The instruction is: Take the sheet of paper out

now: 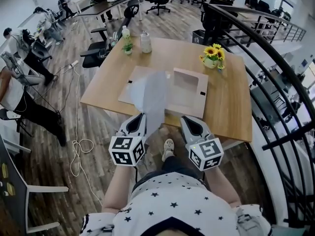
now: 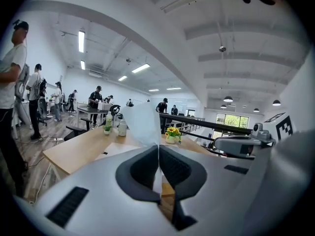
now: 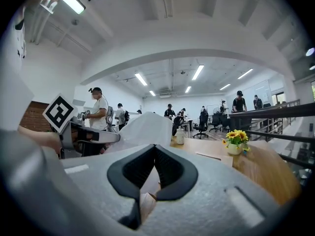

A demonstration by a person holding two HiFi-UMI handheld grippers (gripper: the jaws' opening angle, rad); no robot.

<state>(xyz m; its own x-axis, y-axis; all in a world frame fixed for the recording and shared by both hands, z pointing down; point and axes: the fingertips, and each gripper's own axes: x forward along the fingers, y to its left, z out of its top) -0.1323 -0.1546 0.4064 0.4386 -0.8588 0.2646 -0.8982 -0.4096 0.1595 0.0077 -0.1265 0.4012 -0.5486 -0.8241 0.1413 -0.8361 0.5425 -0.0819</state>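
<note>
Our left claw (image 1: 142, 116) is pinched shut on the sheet of paper (image 1: 151, 93), which sticks out in front of it over the flat folder (image 1: 189, 95). Our right claw (image 1: 187, 118), just beside it, is shut on nothing. We think the sheet is almost out. Next we pull it toward us until it's free.

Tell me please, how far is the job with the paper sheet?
Done: the sheet is lifted off the cardboard folder. In hand: the left gripper is shut on its near end; the right gripper is shut, empty. Left: pull it clear; its far edge may overlap the folder.
</note>
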